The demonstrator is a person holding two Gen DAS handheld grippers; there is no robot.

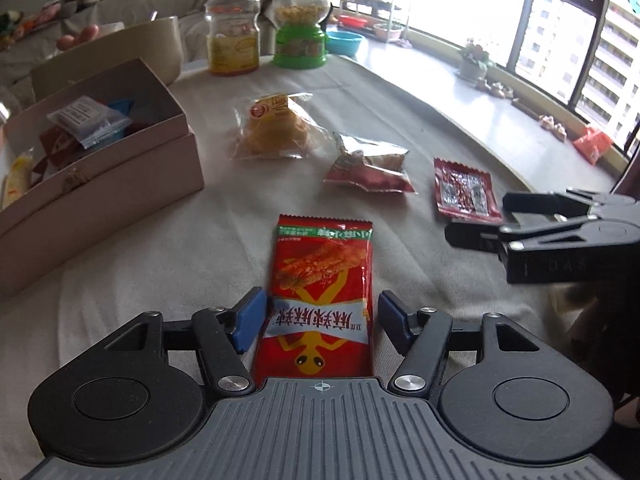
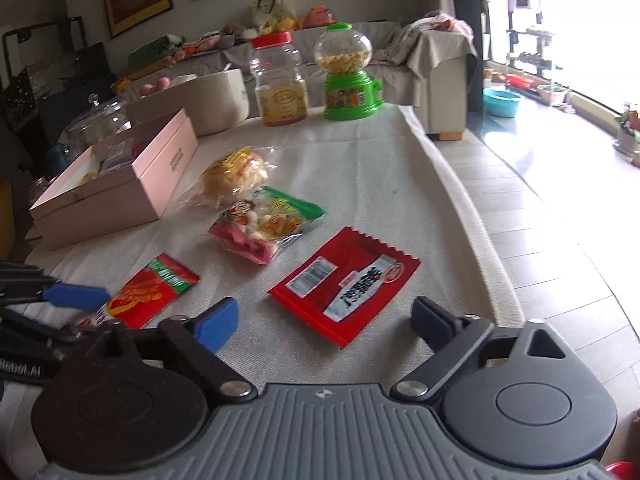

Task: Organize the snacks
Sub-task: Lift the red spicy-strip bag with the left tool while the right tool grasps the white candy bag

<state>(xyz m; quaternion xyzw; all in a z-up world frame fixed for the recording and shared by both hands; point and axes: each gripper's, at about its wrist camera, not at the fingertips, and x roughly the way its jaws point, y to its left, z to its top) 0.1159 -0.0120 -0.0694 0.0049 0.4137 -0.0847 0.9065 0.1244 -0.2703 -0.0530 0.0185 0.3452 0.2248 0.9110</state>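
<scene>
A red snack packet [image 1: 320, 280] with a yellow figure lies flat on the white cloth between the blue pads of my left gripper [image 1: 322, 320]. The jaws stand open and the pads do not touch it. My right gripper [image 2: 324, 322] is open too, just short of a flat red packet [image 2: 344, 284] with a white label; in the left wrist view it [image 1: 484, 220] hovers beside that packet [image 1: 464, 190]. A wrapped yellow pastry [image 1: 276, 128] and a pink-and-green mixed bag [image 2: 268, 224] lie further back. The open pink box [image 1: 120, 188] at left holds several packets.
At the table's far end stand a red-lidded plastic jar [image 1: 234, 28], a green candy dispenser [image 1: 300, 24] and a round beige tub [image 2: 216, 96]. A glass cloche [image 2: 100, 120] sits behind the box. The cloth's edge [image 2: 472, 216] drops to tiled floor on the right.
</scene>
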